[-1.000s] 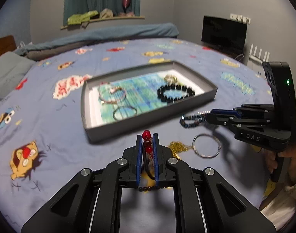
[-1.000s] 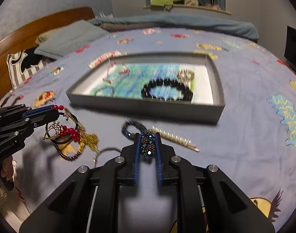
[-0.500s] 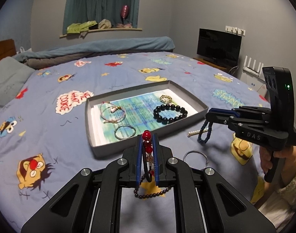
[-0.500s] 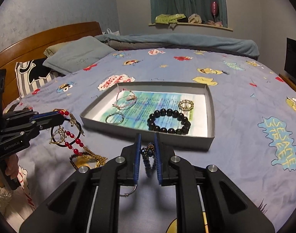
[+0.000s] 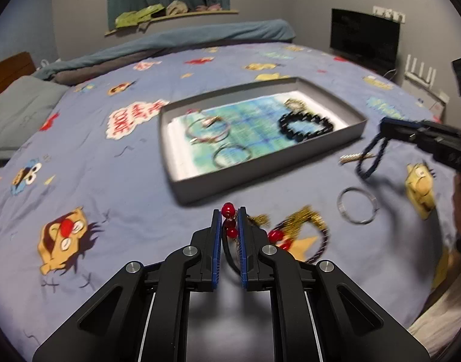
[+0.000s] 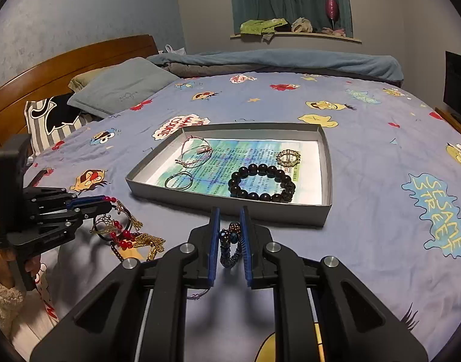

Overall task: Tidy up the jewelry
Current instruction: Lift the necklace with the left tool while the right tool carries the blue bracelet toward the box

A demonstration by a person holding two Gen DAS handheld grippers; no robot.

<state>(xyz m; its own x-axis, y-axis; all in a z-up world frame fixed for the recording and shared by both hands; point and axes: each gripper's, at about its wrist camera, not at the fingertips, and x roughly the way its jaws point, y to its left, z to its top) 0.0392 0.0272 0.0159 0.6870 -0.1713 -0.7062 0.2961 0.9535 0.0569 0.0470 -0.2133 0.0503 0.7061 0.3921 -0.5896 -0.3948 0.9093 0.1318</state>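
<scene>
Left gripper (image 5: 229, 220) clenches a red-beaded necklace (image 5: 228, 211); right gripper (image 6: 229, 235) grips a dark blue beaded bracelet (image 6: 230, 246). Both hang by the grey tray's (image 6: 230, 208) near edge, likely bound inside.

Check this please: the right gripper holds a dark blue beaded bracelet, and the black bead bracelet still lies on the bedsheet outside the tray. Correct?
Not quite. The black bead bracelet lies inside the tray, as the right wrist view shows. The right gripper does hold the dark blue beaded bracelet.

Bedsheet (image 6: 381, 211) print reads "SESAME STREET" and "COOKIE"
</scene>
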